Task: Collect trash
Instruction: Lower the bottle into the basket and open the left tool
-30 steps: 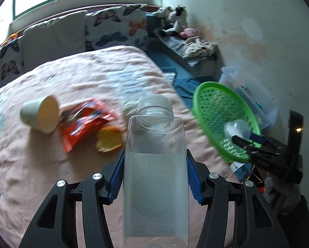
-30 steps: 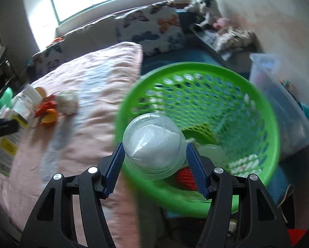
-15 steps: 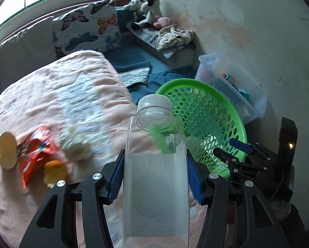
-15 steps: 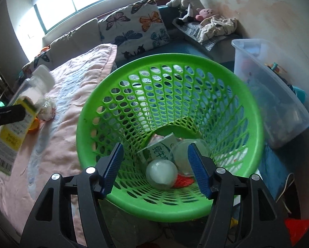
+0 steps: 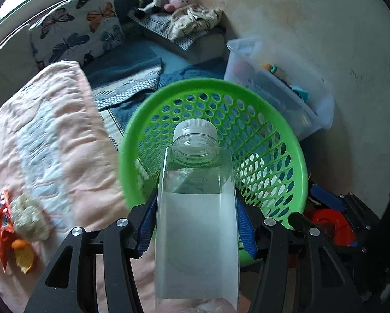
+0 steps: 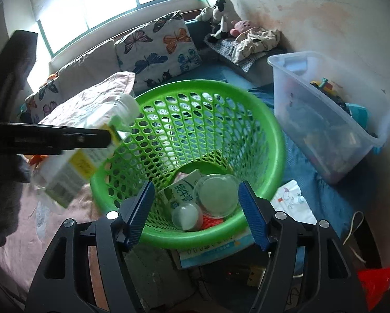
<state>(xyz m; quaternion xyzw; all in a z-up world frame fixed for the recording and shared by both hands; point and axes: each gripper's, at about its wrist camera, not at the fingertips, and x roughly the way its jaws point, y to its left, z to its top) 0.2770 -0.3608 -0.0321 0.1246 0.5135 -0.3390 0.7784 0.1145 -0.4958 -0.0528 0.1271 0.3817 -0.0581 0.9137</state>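
Note:
My left gripper [image 5: 196,224] is shut on a clear square plastic bottle [image 5: 196,221] with a white cap, held over the near rim of the green mesh basket [image 5: 286,140]. In the right wrist view the bottle [image 6: 90,154] shows a yellow label and points at the basket [image 6: 270,135] from the left. My right gripper [image 6: 193,208] is open and empty above the basket's near rim. Inside the basket lie a milk carton [image 6: 180,189], a clear lid [image 6: 216,195] and a small clear cup [image 6: 185,216].
A pink blanket [image 5: 46,140] covers the bed at left, with a red snack wrapper [image 5: 1,221], crumpled paper [image 5: 29,219] and an orange scrap [image 5: 22,255] on it. A clear storage bin [image 6: 325,120] stands right of the basket. Butterfly cushions and plush toys line the back.
My right gripper opened and dropped the clear cup into the basket. My left gripper carried the bottle from over the bed rightward to the basket.

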